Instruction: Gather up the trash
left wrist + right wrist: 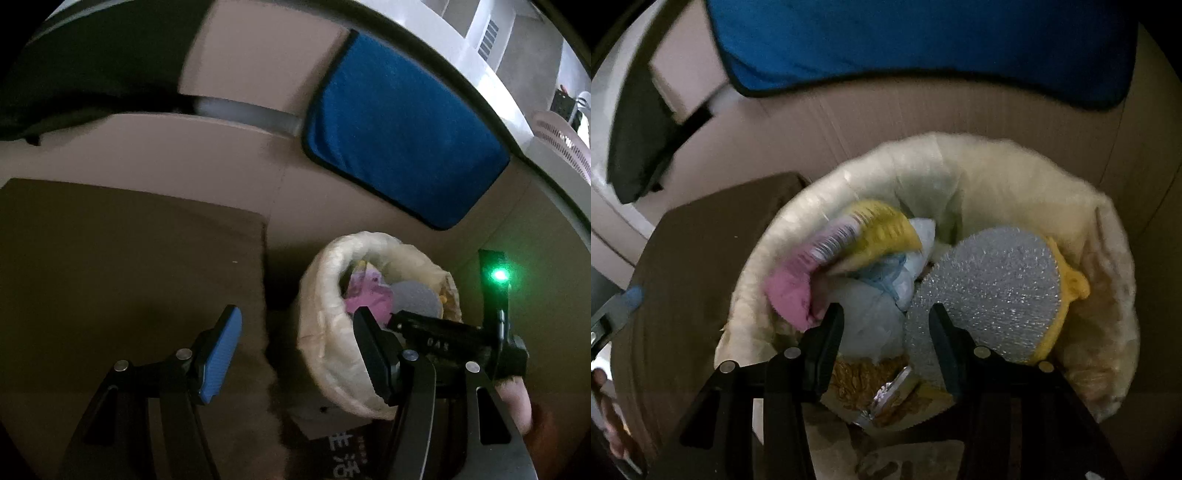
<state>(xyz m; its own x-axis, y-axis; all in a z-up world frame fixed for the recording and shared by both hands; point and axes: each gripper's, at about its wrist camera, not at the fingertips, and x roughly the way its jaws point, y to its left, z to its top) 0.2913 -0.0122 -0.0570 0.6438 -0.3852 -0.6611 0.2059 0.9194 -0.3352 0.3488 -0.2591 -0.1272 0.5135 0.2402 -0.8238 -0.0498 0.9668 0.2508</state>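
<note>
Our right gripper [886, 347] hangs half-open, empty, over the round cream-lined trash bin [1015, 173] holding crumpled wrappers [871, 236]; our left gripper [295, 354] gapes wide, empty, beside the bin's rim, brown cardboard floor [221, 147] clear around

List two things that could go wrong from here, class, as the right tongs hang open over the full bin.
1. The bin looks heaped: the silver disc leans near the rim and might slide out if nudged.
2. The right tongs sit low among the wrappers; pulling back could snag the liner and tip the bin.
</note>
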